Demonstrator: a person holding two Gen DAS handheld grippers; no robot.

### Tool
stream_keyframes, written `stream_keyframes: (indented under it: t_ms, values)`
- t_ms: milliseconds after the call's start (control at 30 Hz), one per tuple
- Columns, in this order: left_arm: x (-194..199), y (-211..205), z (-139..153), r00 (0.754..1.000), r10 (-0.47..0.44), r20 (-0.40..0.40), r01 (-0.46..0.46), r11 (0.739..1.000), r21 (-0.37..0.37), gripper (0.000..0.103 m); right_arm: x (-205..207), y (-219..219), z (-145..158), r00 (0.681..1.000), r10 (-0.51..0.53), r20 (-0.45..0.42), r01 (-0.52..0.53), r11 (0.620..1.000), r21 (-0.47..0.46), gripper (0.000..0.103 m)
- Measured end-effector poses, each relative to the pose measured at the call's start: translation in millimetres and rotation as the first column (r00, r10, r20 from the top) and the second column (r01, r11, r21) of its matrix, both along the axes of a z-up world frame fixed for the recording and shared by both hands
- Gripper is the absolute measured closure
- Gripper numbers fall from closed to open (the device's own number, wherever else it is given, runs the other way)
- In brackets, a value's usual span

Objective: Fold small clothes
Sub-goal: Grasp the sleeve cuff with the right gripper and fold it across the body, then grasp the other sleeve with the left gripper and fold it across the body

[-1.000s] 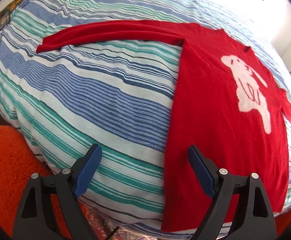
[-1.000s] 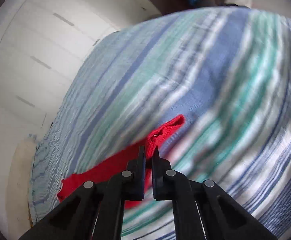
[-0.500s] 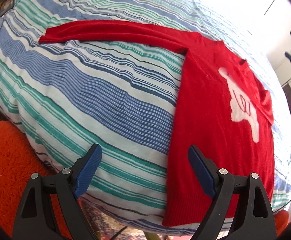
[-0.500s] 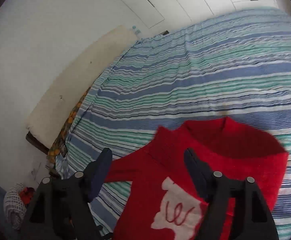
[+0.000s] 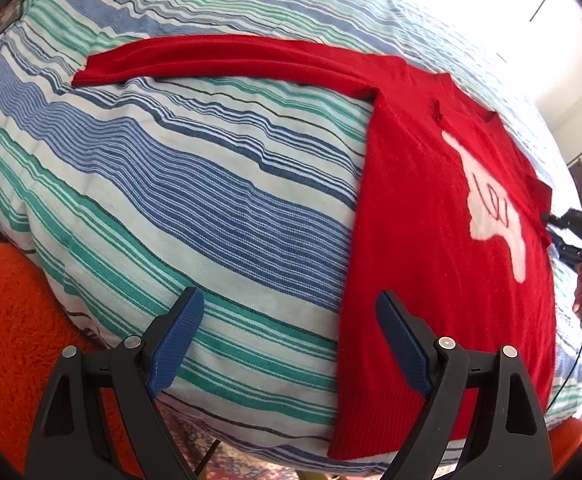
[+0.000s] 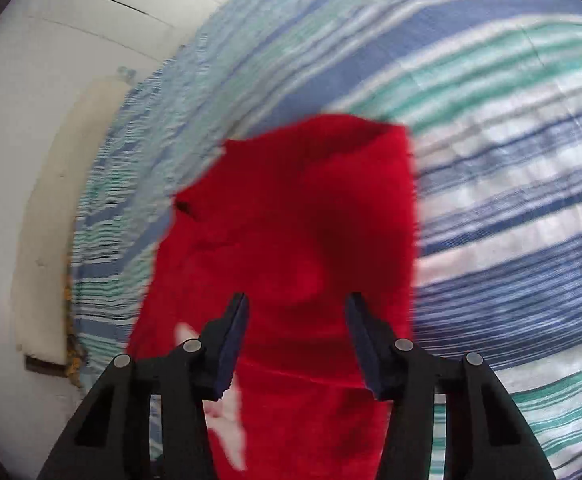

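A small red sweater (image 5: 431,216) with a white animal print lies flat on the striped bed. Its left sleeve (image 5: 219,60) stretches out to the left; its right sleeve is folded in over the body at the right edge. My left gripper (image 5: 291,320) is open and empty, hovering above the bed beside the sweater's hem. My right gripper (image 6: 295,320) is open, just above the folded red fabric (image 6: 311,220); it also shows in the left wrist view (image 5: 571,226) at the sweater's right edge.
The blue, green and white striped bedspread (image 5: 171,184) covers the whole bed. An orange rug (image 5: 7,320) lies on the floor to the left. A white wall and a cream headboard (image 6: 47,248) stand beyond the bed.
My right gripper held the right sleeve shut, carried it over the sweater's body, then opened and let it go. My left gripper stayed open and shifted slightly.
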State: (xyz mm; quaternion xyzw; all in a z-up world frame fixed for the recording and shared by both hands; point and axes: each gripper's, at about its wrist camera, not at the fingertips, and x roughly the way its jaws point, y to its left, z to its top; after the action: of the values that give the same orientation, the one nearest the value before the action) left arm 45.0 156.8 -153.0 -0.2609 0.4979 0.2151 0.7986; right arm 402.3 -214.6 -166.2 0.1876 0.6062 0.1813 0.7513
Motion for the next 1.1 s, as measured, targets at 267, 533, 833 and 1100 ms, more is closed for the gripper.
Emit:
stream_keyframes:
  t_ms: [267,533,833,1100]
  values:
    - [5.5,-2.3,-4.5,1.0,-0.006,-0.022,0.006,1.0,0.01,0.014,18.3,12.8,40.3,0.979,0.109,0.174,-0.099,0.993,-0.068,0.079]
    - [2.7,2.0,-3.6,1.0,0.002,-0.012,-0.002,1.0,-0.007,0.014,37.1,22.8,21.5,0.98,0.124,0.158,-0.079,0.961,-0.264,0.075]
    - [2.0,2.9,-2.4,1.0,-0.008,-0.004,0.008,0.999,-0.031,0.013,-84.0,38.3,73.1,0.87,0.39,0.302,-0.31,0.908,-0.281,0.071]
    - [-0.1,-5.0,-1.2,0.999,-0.029,-0.021,0.03,1.0,0.008,0.013,-178.5,-6.9,52.6,0.912,0.256,0.321,-0.183,0.953,-0.241,0.071]
